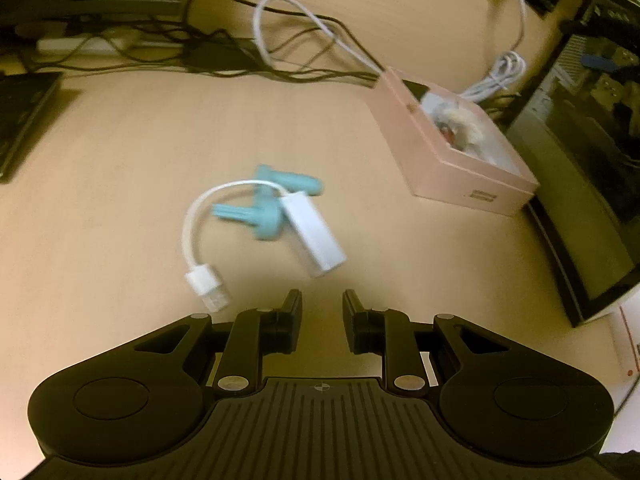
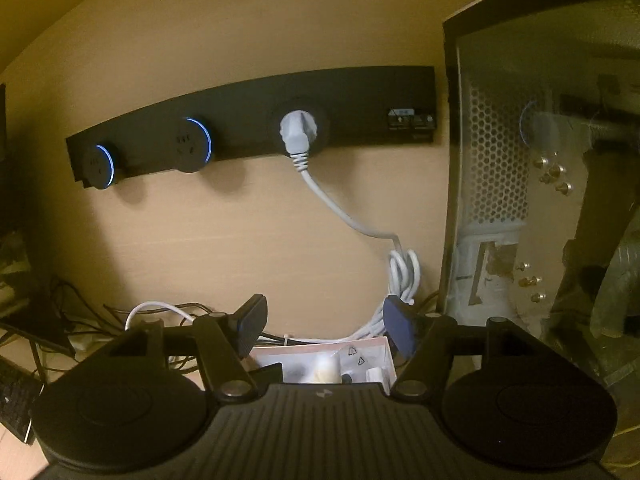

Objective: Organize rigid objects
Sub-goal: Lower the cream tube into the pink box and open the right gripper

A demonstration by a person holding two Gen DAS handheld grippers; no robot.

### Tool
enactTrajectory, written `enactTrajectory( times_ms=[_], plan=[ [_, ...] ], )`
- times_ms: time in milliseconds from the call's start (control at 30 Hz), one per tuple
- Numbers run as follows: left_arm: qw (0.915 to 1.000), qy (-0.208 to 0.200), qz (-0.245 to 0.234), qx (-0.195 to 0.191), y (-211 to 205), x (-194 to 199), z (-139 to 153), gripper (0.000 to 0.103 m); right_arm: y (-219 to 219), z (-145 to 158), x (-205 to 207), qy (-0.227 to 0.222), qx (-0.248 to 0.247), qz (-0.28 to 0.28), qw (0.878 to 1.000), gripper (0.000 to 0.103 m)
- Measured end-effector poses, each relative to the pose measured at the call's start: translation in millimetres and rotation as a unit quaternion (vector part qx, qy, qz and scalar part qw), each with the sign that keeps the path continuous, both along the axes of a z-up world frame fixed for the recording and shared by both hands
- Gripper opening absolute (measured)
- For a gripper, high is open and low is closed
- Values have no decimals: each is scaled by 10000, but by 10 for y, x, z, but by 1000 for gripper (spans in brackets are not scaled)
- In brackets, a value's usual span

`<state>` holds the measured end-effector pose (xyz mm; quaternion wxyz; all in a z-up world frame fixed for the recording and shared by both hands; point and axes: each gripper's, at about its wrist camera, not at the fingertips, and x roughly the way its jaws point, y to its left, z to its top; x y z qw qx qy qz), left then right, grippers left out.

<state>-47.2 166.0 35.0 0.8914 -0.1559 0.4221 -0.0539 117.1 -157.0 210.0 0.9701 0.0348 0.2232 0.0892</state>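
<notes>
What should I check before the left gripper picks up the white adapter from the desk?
1. Left gripper open and holding nothing: ok.
2. White USB adapter with short cable just ahead of the fingers: ok.
3. Adapter free of other items: not ok, its cable crosses the teal plastic pieces.
4. Pink cardboard box open: ok.
5. Room left in the box: cannot tell.
6. Right gripper open, above the box: ok.

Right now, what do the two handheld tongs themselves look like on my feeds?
Both are matte black plastic. The left tongs have a ribbed central deck with a small crosshair mark, round caps on each side, silver pivot screws and black finger pads. The right tongs share that build, but their fingertips carry dark blue pads. No cables or sleeves show.
</notes>
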Motion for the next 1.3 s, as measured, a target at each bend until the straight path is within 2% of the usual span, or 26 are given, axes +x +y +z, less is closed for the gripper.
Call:
enactTrajectory(
  times_ms=[100,267,433,633,800,867,1000,1133,1300],
  plan=[
    [9999,50,128,16,117,-53,-11,24,19,-204,-121,134,-9,108,9999,72],
    [9995,95,277,87,239,-106,16,24,238,-797,-325,772,-285,455,9956,72],
    [9991,133,375,130,295,-129,20,24,670,-1230,-627,959,-1022,1064,9844,72],
    [9990,167,408,98,346,-128,0,24,1055,-1381,-925,852,-1579,1821,9668,72],
    [9988,211,439,57,377,-125,-9,24,1120,-1343,-838,754,-1657,1760,9674,72],
    [9987,228,465,40,386,-135,-11,24,1086,-1317,-703,643,-1771,1548,9698,72],
    [9987,156,476,-67,426,-134,22,24,982,-1169,-120,422,-1968,805,9762,72],
    [9990,-2,433,-131,405,-112,90,24,1010,-1178,622,610,-2343,622,9683,72],
    [9989,-49,405,-225,399,-116,126,24,1132,-1477,1311,1091,-2555,664,9583,62]
  ],
)
